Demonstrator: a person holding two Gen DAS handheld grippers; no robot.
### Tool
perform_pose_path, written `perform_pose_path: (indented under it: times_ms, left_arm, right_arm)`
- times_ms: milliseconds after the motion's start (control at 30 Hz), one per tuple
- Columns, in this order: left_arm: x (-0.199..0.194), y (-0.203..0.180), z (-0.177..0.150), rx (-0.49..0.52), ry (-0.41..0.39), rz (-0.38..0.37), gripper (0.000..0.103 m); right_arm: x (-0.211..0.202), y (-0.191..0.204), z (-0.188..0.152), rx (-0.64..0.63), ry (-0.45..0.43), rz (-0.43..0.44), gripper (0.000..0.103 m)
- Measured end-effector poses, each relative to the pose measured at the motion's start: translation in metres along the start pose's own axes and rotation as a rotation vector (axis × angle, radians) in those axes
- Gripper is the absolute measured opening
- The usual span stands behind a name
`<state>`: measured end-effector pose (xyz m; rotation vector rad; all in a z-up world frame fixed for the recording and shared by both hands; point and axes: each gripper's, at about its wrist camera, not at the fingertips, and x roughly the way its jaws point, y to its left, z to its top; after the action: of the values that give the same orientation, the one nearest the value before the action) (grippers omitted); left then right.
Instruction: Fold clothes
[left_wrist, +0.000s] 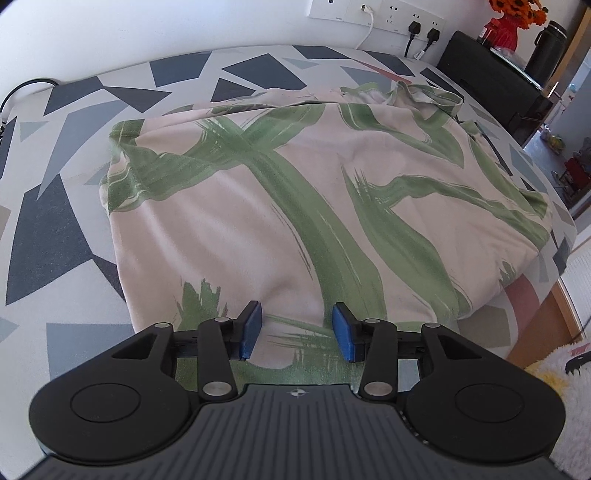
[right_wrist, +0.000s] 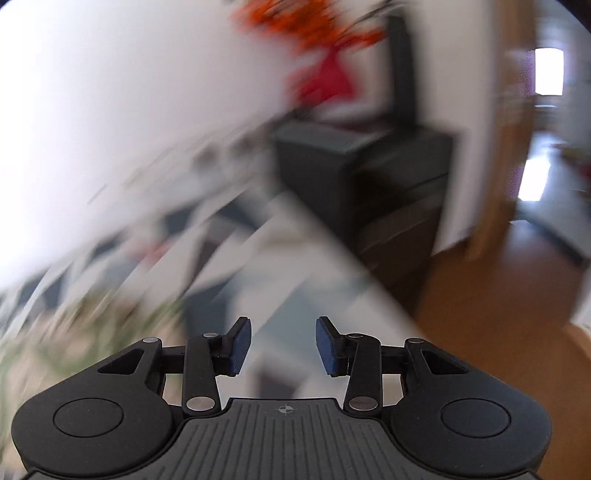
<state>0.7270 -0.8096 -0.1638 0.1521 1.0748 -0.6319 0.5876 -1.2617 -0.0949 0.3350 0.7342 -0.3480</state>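
Note:
A cream garment with broad green brush strokes (left_wrist: 295, 192) lies spread on the bed, its sides folded in and its collar bunched at the far right. My left gripper (left_wrist: 297, 325) hovers open over the garment's near hem, nothing between its blue pads. In the right wrist view everything is blurred by motion. My right gripper (right_wrist: 283, 341) is open and holds nothing, above the bed's right corner. A smear of the garment (right_wrist: 74, 332) shows at the lower left of that view.
The bed cover (left_wrist: 55, 229) is white with grey and navy shards. A black cabinet (left_wrist: 491, 77) (right_wrist: 362, 177) stands at the bed's far right, carrying a red vase with orange flowers (left_wrist: 506, 26). Wall sockets with plugs (left_wrist: 413, 22) sit behind. Wooden floor (right_wrist: 480, 314) lies right of the bed.

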Motion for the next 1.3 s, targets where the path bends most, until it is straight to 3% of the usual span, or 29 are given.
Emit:
perform_pose_path:
  times_ms: [100,267,300,333,400,500,600,667,733,800,867,933,1033,1133,1300]
  left_arm:
    - [-0.003,-0.001,-0.004,-0.003,0.008,0.004,0.044]
    - [-0.001,-0.005,-0.011,0.005,0.02,0.034,0.044]
    - [0.0,-0.007,-0.012,0.013,0.019,0.045,0.044]
    - [0.001,-0.008,-0.013,0.022,0.019,0.056,0.044]
    - [0.001,-0.009,-0.014,0.039,0.016,0.067,0.044]
    - [0.001,-0.009,-0.012,0.042,0.013,0.066,0.046]
    - [0.001,-0.008,-0.01,0.045,0.009,0.064,0.046]
    - [0.001,-0.008,-0.009,0.047,0.007,0.063,0.046]
    - [0.001,-0.008,-0.007,0.049,0.005,0.062,0.046]
    - [0.0,-0.008,-0.006,0.05,-0.002,0.055,0.046]
    - [-0.01,-0.017,0.002,0.051,-0.043,-0.007,0.046]
    - [-0.017,-0.029,0.008,0.077,-0.07,-0.074,0.046]
    - [-0.007,-0.044,0.012,0.113,-0.048,-0.138,0.046]
    - [0.015,-0.051,0.008,0.121,0.016,-0.16,0.046]
    - [0.024,-0.058,0.006,0.2,0.046,-0.153,0.047]
  right_arm:
    - [0.027,0.035,-0.03,-0.087,0.055,0.111,0.046]
    - [0.064,0.052,-0.051,-0.008,0.174,0.219,0.046]
    - [0.067,0.054,-0.054,-0.007,0.198,0.229,0.037]
    - [0.067,0.057,-0.057,-0.013,0.214,0.235,0.009]
    - [0.057,0.059,-0.059,-0.028,0.212,0.232,0.004]
    - [0.035,0.047,-0.054,0.047,0.149,0.198,0.003]
    - [0.043,0.046,-0.063,0.023,0.216,0.158,0.005]
    - [0.052,0.054,-0.075,-0.027,0.262,0.096,0.016]
    - [0.046,0.059,-0.078,-0.025,0.228,0.045,0.032]
    - [0.033,0.063,-0.076,-0.006,0.18,0.014,0.035]
    - [0.02,0.07,-0.07,-0.022,0.123,-0.008,0.035]
    - [0.01,0.082,-0.063,-0.048,0.074,0.011,0.037]
    - [0.009,0.105,-0.057,-0.1,0.061,0.126,0.045]
    - [0.027,0.128,-0.064,-0.209,0.111,0.151,0.044]
    - [0.054,0.118,-0.08,-0.266,0.253,0.054,0.036]
